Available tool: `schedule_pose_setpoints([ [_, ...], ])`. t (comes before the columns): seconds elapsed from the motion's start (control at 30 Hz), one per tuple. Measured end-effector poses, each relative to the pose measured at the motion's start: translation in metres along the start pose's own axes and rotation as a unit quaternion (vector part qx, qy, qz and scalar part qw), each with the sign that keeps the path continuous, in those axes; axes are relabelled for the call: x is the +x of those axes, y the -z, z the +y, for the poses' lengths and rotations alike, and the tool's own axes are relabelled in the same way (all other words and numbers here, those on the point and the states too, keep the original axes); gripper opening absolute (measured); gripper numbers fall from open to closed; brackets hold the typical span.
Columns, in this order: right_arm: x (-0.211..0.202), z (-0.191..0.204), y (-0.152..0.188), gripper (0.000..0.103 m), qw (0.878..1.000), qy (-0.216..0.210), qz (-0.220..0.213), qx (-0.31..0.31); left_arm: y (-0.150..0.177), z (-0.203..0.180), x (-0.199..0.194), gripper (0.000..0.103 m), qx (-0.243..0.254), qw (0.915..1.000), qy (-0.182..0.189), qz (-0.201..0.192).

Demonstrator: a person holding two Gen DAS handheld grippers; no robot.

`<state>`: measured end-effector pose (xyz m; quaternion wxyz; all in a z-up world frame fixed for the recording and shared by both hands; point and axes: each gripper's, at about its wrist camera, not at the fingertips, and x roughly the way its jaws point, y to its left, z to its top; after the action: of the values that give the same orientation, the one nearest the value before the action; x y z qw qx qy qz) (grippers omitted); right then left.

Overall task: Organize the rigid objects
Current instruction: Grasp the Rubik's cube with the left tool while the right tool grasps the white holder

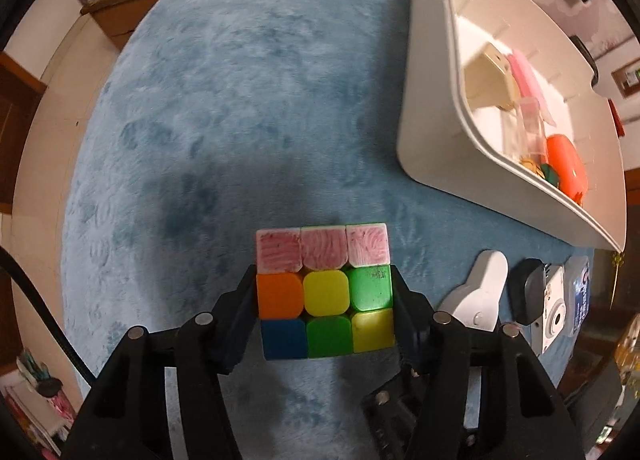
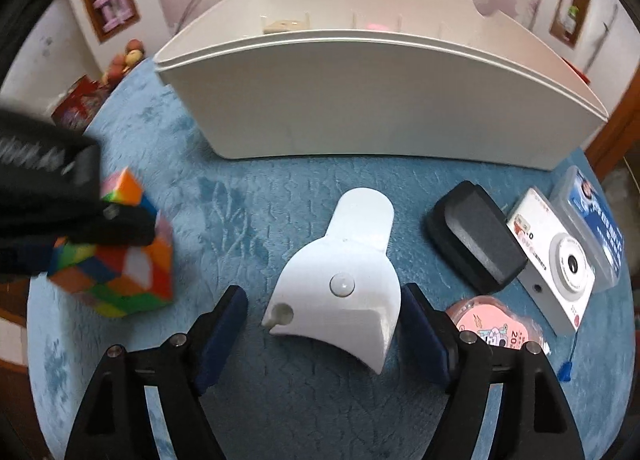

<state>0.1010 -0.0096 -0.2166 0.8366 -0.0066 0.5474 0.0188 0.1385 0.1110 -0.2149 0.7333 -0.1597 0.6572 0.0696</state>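
My left gripper (image 1: 325, 292) is shut on a Rubik's cube (image 1: 324, 290) and holds it above the blue rug; the cube also shows at the left of the right wrist view (image 2: 120, 260), under the blurred left gripper (image 2: 108, 226). My right gripper (image 2: 324, 310) is open, its blue pads on either side of a white fan-shaped plastic piece (image 2: 340, 280) lying on the rug; the right pad is at or very near its edge. That piece also shows in the left wrist view (image 1: 478, 292). A white bin (image 1: 432, 108) stands to the right of the cube, and ahead in the right wrist view (image 2: 380, 100).
The bin holds a beige block (image 1: 486, 76), a pink item (image 1: 524, 72), a clear item and an orange object (image 1: 566, 164). On the blue rug (image 2: 260, 200) lie a black eraser-like block (image 2: 476, 236), a white camera (image 2: 556, 260), a clear blue-labelled case (image 2: 592, 228) and a pink round pack (image 2: 492, 324).
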Motion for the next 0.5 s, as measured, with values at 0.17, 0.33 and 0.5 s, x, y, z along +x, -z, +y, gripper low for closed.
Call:
schedule_pose_setpoints([
  [0.17, 0.005, 0.002, -0.006, 0.08, 1.0, 0.004, 0.009, 0.005, 0.006, 0.003, -0.006, 0.062, -0.003, 1.0, -0.002, -0.006],
  [0.33, 0.0, -0.003, -0.006, 0.061, 1.0, -0.002, -0.004, -0.011, 0.011, -0.003, -0.019, 0.062, -0.002, 0.9999, -0.001, -0.011],
  [0.5, -0.012, -0.016, -0.004, 0.061, 1.0, -0.024, -0.011, 0.0, 0.011, -0.009, -0.032, 0.062, 0.006, 0.9998, 0.002, -0.02],
])
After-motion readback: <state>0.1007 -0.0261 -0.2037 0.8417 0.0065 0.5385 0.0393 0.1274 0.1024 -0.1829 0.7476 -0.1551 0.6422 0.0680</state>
